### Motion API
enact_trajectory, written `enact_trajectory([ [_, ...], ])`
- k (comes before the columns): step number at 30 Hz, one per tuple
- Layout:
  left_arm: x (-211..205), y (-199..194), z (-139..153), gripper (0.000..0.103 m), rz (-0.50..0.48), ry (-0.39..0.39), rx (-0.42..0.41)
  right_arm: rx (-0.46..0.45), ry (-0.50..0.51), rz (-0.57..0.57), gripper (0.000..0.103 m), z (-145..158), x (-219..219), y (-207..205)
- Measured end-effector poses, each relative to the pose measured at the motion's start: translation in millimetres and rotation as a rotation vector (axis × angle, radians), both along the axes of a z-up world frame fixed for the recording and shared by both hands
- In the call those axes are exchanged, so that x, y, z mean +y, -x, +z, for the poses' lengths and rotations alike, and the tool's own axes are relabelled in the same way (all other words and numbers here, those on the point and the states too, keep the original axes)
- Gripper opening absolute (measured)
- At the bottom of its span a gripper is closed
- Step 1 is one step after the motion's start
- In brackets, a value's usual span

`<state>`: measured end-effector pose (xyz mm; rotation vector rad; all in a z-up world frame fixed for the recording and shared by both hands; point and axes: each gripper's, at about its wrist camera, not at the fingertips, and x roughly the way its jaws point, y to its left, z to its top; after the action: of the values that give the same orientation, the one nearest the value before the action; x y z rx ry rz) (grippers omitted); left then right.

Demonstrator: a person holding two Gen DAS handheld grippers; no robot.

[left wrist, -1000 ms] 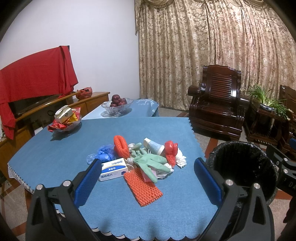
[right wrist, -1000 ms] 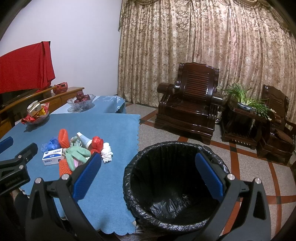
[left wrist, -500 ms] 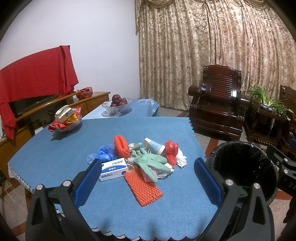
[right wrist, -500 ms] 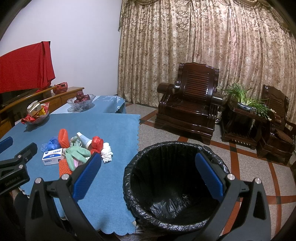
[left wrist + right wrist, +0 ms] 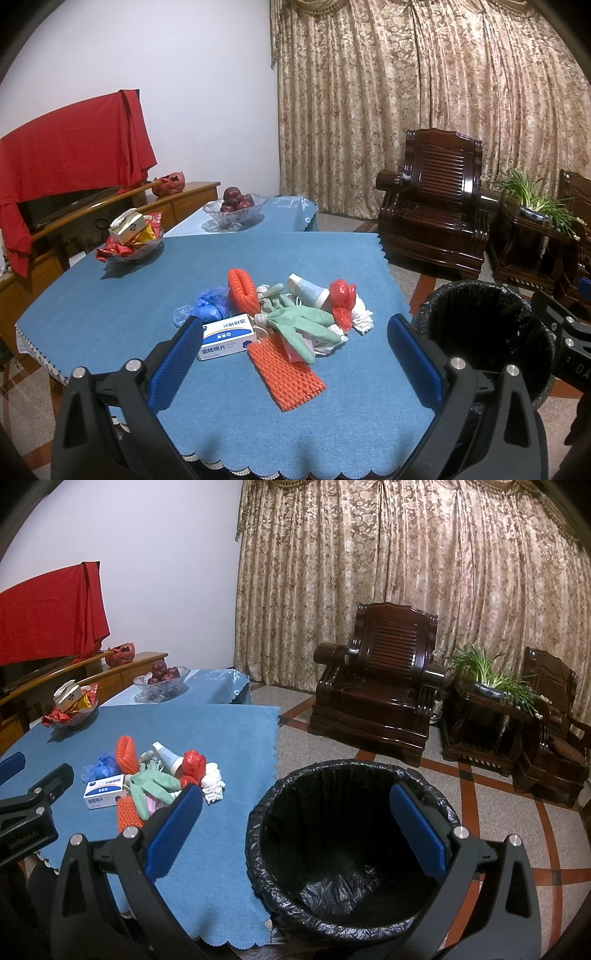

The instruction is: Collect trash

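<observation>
A heap of trash lies mid-table on the blue cloth (image 5: 110,295): a white and blue box (image 5: 228,335), orange foam netting (image 5: 286,371), a green glove (image 5: 301,321), a red bag (image 5: 342,299), a blue bag (image 5: 210,305) and a paper cup (image 5: 308,290). My left gripper (image 5: 293,356) hangs open just short of the heap, holding nothing. The black-lined bin (image 5: 351,849) stands on the floor right of the table. Over its mouth my right gripper (image 5: 297,829) is open and empty. The same heap (image 5: 155,779) shows at left in the right wrist view.
Two glass bowls sit at the table's far side, one with snacks (image 5: 131,240), one with red fruit (image 5: 236,206). A dark wooden armchair (image 5: 380,698) and a plant stand (image 5: 491,709) are beyond the bin. A sideboard (image 5: 92,221) runs along the left wall.
</observation>
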<state>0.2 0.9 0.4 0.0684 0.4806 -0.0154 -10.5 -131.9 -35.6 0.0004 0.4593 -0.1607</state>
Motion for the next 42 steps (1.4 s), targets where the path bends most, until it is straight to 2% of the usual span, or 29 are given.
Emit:
enact_trajectory([
  [14, -0.3, 0.5, 0.0, 0.097, 0.000, 0.000, 0.005, 0.002, -0.002, 0.000, 0.098, 2.2, 5.4, -0.8],
  [20, 3.6, -5.1, -8.5, 0.097, 0.000, 0.000, 0.008, 0.006, -0.003, 0.001, 0.098, 7.2, 6.0, 0.7],
  [23, 7.5, -1.8, -16.4, 0.097, 0.000, 0.002, 0.009, 0.009, -0.004, 0.002, 0.098, -5.8, 11.8, -6.4],
  [27, 9.9, -6.7, -29.0, 0.097, 0.004, 0.003, 0.015, 0.012, -0.005, 0.005, 0.098, -8.8, 13.3, -9.2],
  [34, 24.4, -17.5, -32.4, 0.097, 0.023, 0.015, 0.018, 0.025, -0.004, 0.033, 0.098, -15.1, 21.3, -23.6],
  [42, 82.4, -42.6, -59.3, 0.097, 0.173, -0.022, 0.041, 0.062, -0.022, 0.119, 0.098, -36.6, 51.6, -61.4],
])
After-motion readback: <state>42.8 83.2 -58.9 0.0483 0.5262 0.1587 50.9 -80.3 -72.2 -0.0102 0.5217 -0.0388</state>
